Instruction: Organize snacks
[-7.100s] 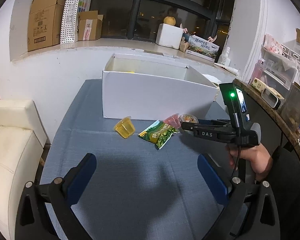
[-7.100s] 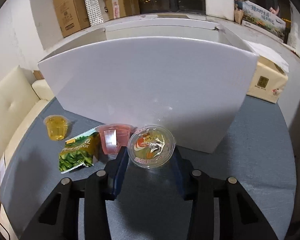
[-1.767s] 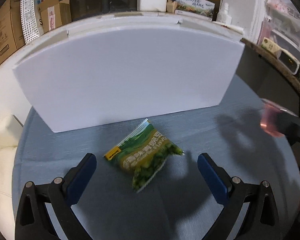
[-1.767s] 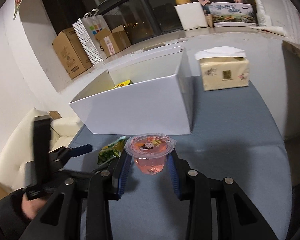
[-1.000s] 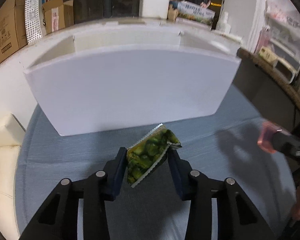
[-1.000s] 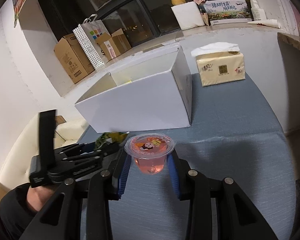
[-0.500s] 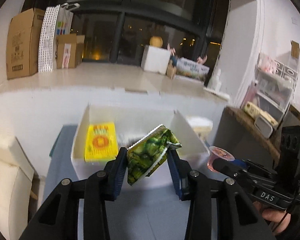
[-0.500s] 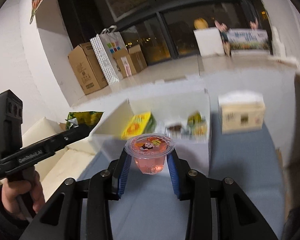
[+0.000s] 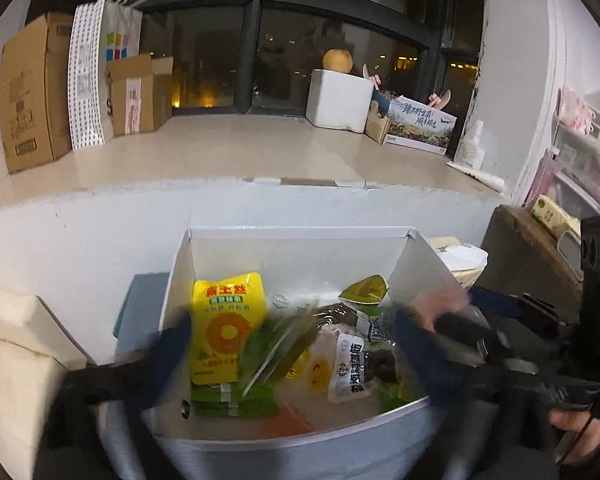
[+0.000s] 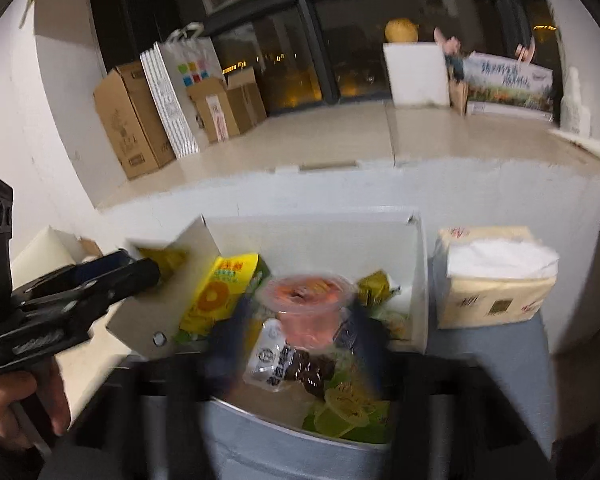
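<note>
Both grippers hover over the open white box [image 9: 300, 236], which holds several snack packs, among them a yellow sunflower-seed bag [image 9: 226, 326]. My left gripper [image 9: 288, 344] is open with its blue fingers wide apart; the blurred green snack bag [image 9: 278, 348] is dropping between them into the box. My right gripper [image 10: 300, 320] has also spread; the pink jelly cup [image 10: 308, 302] sits blurred between its fingers, apparently free, above the box [image 10: 416, 280]. The right gripper also shows at the right of the left wrist view [image 9: 460, 328].
A tissue pack [image 10: 496, 284] stands right of the box on the blue tablecloth [image 10: 512, 368]. A cream sofa [image 9: 16, 344] is at the left. Cardboard boxes [image 9: 32, 92] and a white foam box [image 9: 340, 98] stand on the ledge behind.
Both grippers moved forward over the box and opened. The green snack bag left the left fingers and is falling in. The right fingers spread off the jelly cup.
</note>
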A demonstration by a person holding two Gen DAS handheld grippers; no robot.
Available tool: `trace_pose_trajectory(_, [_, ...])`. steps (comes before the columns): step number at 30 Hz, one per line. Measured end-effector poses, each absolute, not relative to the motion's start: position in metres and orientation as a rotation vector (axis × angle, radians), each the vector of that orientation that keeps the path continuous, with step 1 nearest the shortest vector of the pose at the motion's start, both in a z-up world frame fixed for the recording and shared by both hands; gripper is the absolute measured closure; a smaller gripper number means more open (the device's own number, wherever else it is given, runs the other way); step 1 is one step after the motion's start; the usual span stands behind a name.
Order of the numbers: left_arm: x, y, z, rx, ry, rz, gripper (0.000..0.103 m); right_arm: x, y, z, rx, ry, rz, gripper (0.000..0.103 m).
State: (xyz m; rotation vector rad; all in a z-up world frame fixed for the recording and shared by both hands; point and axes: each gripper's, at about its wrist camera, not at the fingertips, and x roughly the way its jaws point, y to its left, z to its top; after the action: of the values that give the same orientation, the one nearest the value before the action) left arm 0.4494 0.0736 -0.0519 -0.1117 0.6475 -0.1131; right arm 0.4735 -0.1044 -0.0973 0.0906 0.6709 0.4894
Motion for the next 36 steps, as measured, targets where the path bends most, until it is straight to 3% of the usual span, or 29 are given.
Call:
trace_pose_trajectory(6, [0.448,0.074,-0.069,-0.113,0.649,-0.061,0.000,0.465,-0.108,-0.103,0.071,0.633,0.440,0.000])
trace_pose_trajectory(17, [0.400,0.078,-0.048,-0.140,0.555,-0.002,0.000,0.419,-0.130,-0.073,0.135,0.541,0.438,0.000])
trace_pose_trajectory(36, [0.192,0.074,-0.019,-0.093,0.508,-0.031,0.000,0.217,-0.164,-0.038,-0.003,0.452,0.430,0.000])
